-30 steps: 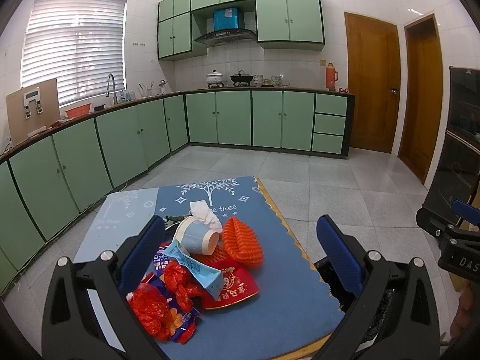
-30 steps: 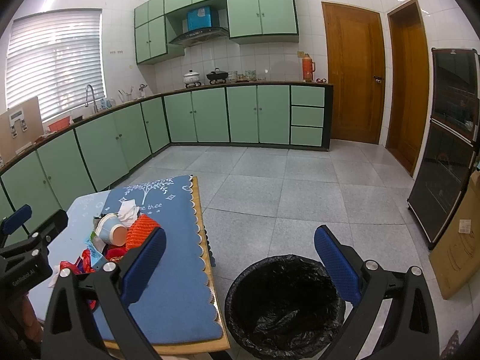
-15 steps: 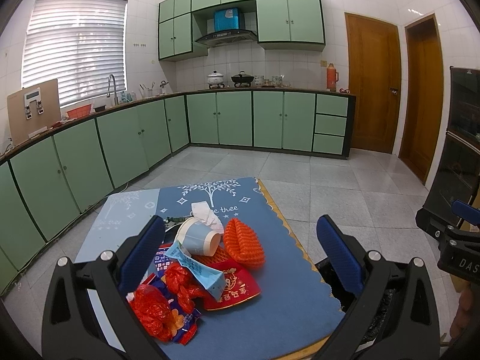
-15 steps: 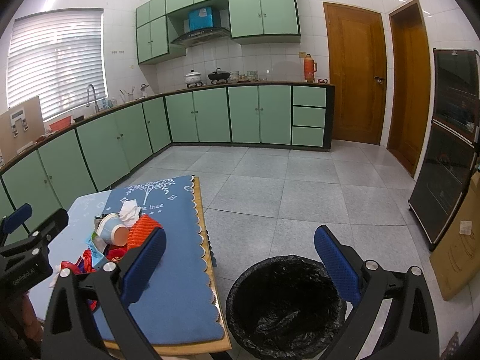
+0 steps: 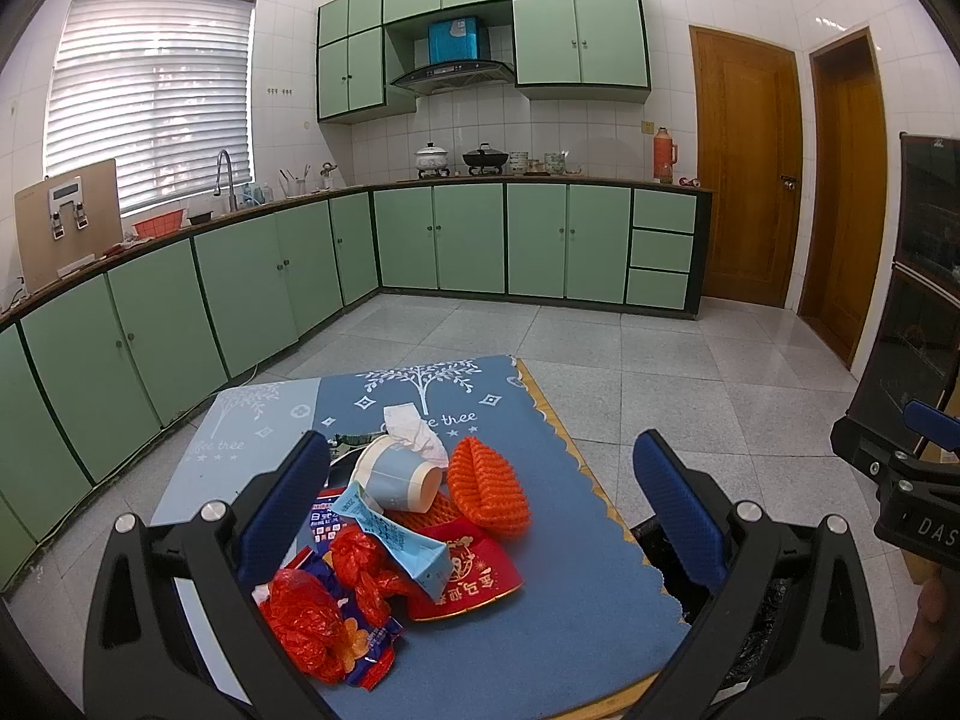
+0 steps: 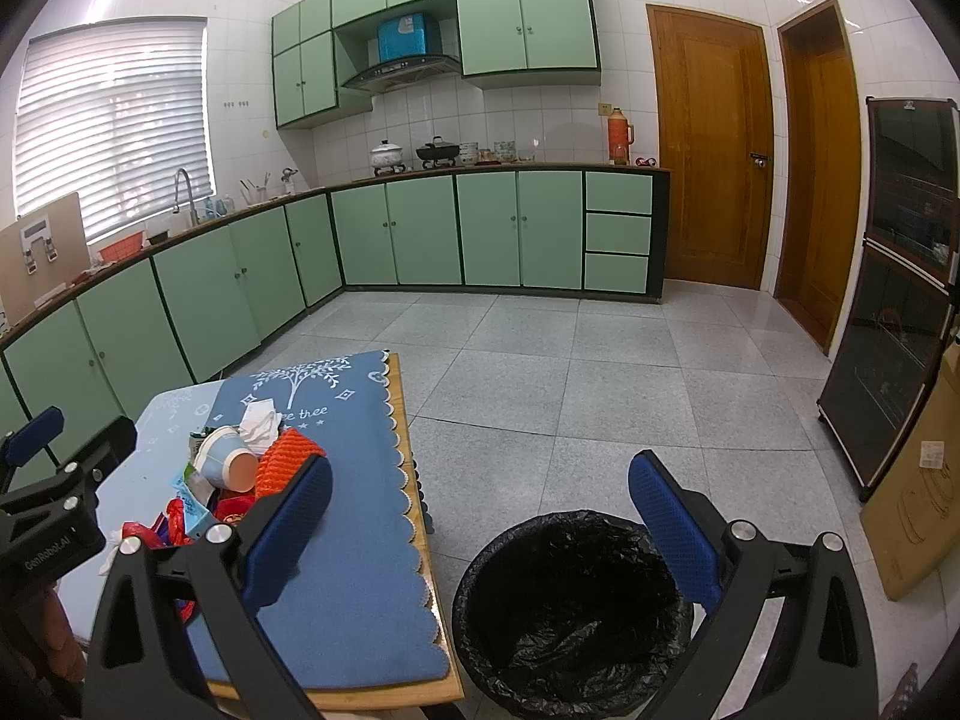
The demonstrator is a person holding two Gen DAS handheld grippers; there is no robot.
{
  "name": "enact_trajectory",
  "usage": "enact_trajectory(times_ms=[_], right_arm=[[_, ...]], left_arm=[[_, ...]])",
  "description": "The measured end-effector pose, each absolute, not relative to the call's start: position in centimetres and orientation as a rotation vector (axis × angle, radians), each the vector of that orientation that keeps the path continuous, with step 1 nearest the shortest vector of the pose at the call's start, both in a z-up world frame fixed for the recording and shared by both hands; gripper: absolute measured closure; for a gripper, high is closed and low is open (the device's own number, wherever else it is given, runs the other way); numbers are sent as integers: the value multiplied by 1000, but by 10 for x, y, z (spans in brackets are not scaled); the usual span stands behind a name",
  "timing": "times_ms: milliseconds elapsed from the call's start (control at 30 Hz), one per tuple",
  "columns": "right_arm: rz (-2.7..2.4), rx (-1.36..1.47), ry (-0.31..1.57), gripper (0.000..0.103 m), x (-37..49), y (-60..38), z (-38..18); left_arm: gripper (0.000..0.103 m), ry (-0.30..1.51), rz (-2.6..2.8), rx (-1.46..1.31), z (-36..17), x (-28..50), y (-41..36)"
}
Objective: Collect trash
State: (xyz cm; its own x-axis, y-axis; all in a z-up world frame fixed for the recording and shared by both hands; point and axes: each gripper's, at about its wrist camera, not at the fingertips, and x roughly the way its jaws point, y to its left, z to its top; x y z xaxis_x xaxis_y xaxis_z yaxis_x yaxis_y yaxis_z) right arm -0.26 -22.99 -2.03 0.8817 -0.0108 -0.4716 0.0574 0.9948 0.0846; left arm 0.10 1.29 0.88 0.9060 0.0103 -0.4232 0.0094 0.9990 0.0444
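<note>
left wrist view: the left gripper [image 5: 480, 498] hangs above the trash pile [image 5: 414, 516] on the bench [image 5: 570, 618], jaws wide apart, the paper cup [image 5: 396, 474] between them. right wrist view: the right gripper [image 6: 480, 516] is spread wide and empty over the black-lined bin [image 6: 570, 606], just beside the bench.

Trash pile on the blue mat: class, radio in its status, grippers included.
Left gripper and right gripper: jaws open, empty. Trash pile untouched on blue tree-print mat. Black-lined round bin empty beside table; nothing in the way.
</note>
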Motion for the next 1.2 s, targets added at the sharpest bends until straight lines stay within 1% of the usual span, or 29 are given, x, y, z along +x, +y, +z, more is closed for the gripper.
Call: enact_trajectory(times_ms=[1200], right_arm=[[-34, 98, 494, 6, -3, -226, -22]], left_arm=[[5, 438, 1, 48, 6, 0, 11]])
